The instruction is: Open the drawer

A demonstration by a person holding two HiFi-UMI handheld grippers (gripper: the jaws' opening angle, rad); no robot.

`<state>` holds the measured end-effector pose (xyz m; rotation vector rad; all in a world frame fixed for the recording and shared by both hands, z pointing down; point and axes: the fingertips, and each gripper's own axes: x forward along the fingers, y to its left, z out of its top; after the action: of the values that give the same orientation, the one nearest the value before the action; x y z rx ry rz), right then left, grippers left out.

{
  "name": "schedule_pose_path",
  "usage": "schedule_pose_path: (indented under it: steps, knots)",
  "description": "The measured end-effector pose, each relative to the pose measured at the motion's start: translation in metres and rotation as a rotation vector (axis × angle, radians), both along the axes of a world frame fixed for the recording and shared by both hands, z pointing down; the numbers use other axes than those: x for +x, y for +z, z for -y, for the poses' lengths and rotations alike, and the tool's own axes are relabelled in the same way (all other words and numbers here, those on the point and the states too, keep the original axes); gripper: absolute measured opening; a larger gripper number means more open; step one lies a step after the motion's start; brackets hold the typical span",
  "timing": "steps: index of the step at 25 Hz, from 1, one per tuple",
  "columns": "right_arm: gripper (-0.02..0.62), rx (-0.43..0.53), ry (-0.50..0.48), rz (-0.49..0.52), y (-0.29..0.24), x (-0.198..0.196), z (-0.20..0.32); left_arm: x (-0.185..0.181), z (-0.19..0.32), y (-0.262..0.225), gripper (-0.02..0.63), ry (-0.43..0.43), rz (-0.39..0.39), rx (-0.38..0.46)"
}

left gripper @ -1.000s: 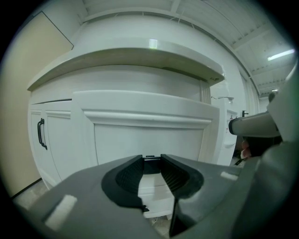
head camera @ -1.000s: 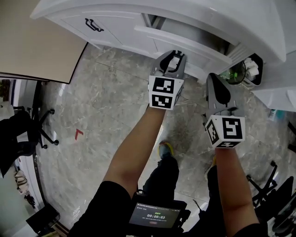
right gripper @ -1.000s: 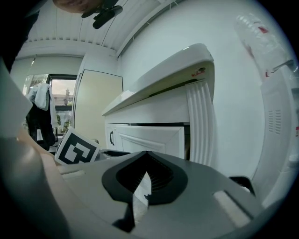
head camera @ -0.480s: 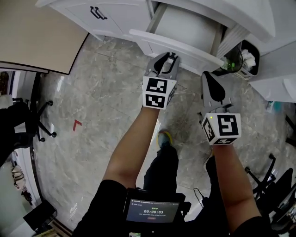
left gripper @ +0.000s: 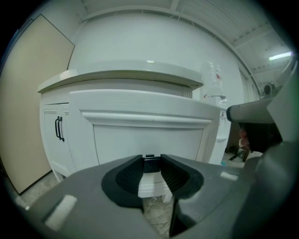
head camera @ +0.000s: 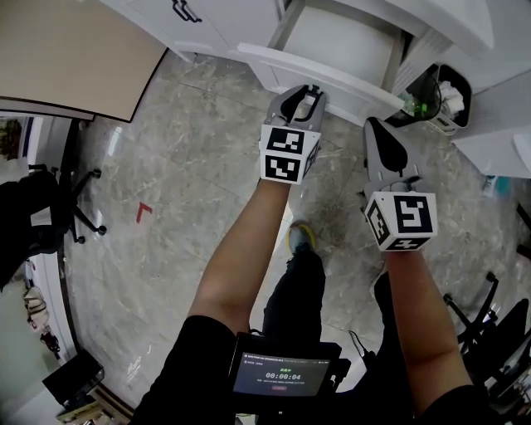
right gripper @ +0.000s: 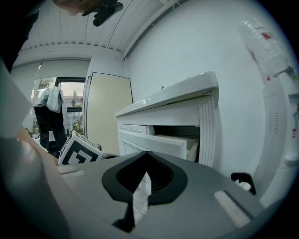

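The white drawer (head camera: pixel 336 81) of the white cabinet stands pulled out, its inside (head camera: pixel 342 37) showing from above. My left gripper (head camera: pixel 305 91) is at the middle of the drawer front, shut on the small dark drawer handle (left gripper: pixel 150 158), which sits between the pads in the left gripper view. The drawer front (left gripper: pixel 145 135) fills that view. My right gripper (head camera: pixel 375 126) hangs to the right of the drawer and a little nearer me, shut with nothing in it. In the right gripper view (right gripper: pixel 147 156) the open drawer (right gripper: pixel 156 142) shows from the side.
A cabinet door with a black handle (head camera: pixel 184 10) is left of the drawer. A black waste bin (head camera: pixel 444 95) stands at the right of the cabinet. A beige panel (head camera: pixel 66 58) and an office chair (head camera: pixel 50 220) are at the left. Marble floor (head camera: pixel 191 166) lies below.
The drawer has slid further out of the cabinet, with my left gripper on its front drawing back toward me. The right gripper stays shut beside it.
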<state>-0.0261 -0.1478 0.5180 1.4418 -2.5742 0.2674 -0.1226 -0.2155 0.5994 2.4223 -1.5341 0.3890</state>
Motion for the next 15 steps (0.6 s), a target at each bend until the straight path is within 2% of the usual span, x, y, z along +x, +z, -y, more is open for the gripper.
schedule_pose_path:
  steps: [3,6,8,10,11,13,15]
  knots:
    - [0.026,-0.006,-0.003,0.004,-0.006,0.0,-0.003,0.0,-0.002,0.0,0.123,-0.002,0.004,-0.016]
    - [0.026,-0.009,-0.01,0.005,-0.013,0.0,-0.004,-0.001,0.001,-0.001,0.123,-0.047,0.036,-0.033]
    - [0.026,-0.008,-0.009,0.009,-0.02,0.0,-0.004,-0.001,-0.002,-0.012,0.126,-0.084,0.057,-0.008]
    - [0.026,-0.01,-0.014,0.016,-0.028,-0.002,-0.003,-0.005,-0.007,-0.034,0.124,-0.115,0.057,0.052]
    - [0.026,-0.01,-0.017,0.016,-0.032,-0.003,-0.002,-0.007,-0.009,-0.048,0.11,-0.13,0.052,0.081]
    - [0.026,-0.01,-0.02,0.015,-0.043,-0.003,0.0,-0.01,-0.013,-0.077,0.0,-0.155,0.034,0.127]
    - [0.025,-0.006,-0.018,0.013,-0.058,-0.004,0.002,-0.008,-0.016,-0.106,0.0,-0.152,0.011,0.156]
